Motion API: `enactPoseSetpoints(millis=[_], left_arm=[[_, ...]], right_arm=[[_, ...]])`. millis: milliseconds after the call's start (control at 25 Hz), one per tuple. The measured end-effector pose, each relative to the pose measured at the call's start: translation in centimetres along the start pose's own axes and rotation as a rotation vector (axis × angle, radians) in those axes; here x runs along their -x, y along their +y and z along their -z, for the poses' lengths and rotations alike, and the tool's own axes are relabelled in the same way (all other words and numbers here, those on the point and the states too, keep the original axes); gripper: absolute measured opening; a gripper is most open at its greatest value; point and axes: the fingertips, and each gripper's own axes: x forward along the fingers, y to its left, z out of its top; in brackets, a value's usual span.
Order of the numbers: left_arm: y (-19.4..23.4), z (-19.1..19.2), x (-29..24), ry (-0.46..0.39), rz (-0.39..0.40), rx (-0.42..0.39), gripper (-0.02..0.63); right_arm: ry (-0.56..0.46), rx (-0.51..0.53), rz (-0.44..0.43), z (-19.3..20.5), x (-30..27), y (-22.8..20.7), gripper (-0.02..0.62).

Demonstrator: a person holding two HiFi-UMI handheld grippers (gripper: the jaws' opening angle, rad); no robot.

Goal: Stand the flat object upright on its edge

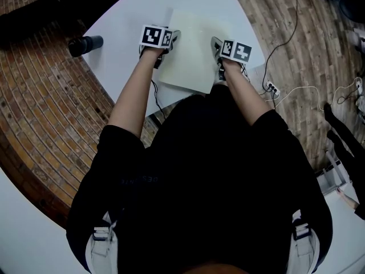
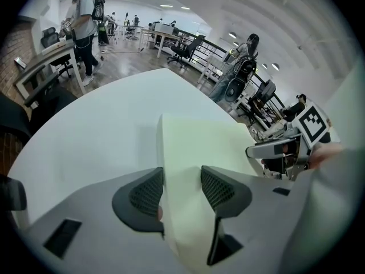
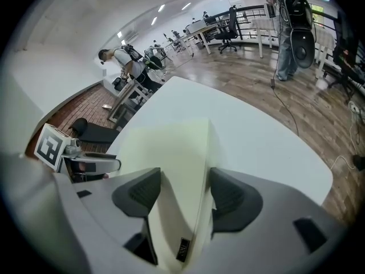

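A pale yellow-green flat board [image 1: 191, 50] lies on the white round table [image 1: 125, 33], close to its near edge. My left gripper [image 1: 173, 40] holds the board's left edge. In the left gripper view both pads [image 2: 149, 194] press on the board [image 2: 188, 147]. My right gripper [image 1: 217, 45] straddles the right edge. In the right gripper view the board [image 3: 171, 153] fills most of the span between the jaws of that gripper [image 3: 183, 194]. One pad [image 3: 140, 192] lies against its face, and a thin dark gap shows at the other pad.
A dark cylinder flask [image 1: 85, 44] sits by the table's left rim, over the brick floor. Cables and a power strip [image 1: 272, 87] lie on the wood floor to the right. Desks, chairs and people stand far off in both gripper views.
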Motion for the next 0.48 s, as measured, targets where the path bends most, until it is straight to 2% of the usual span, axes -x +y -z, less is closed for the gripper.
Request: enactPoseSetpoints(millis=[200,480], left_arm=[[-0.4,0.2,0.4,-0.017,-0.014,0.012,0.221],[-1.1,0.9,2.3,-0.079,-0.028,0.046,0.219]], right_arm=[[-0.011,-0.001,0.002,0.0,0.3,0.1,0.265],[-0.040,0.058,0.000,-0.3,1.8,1.1,0.265]])
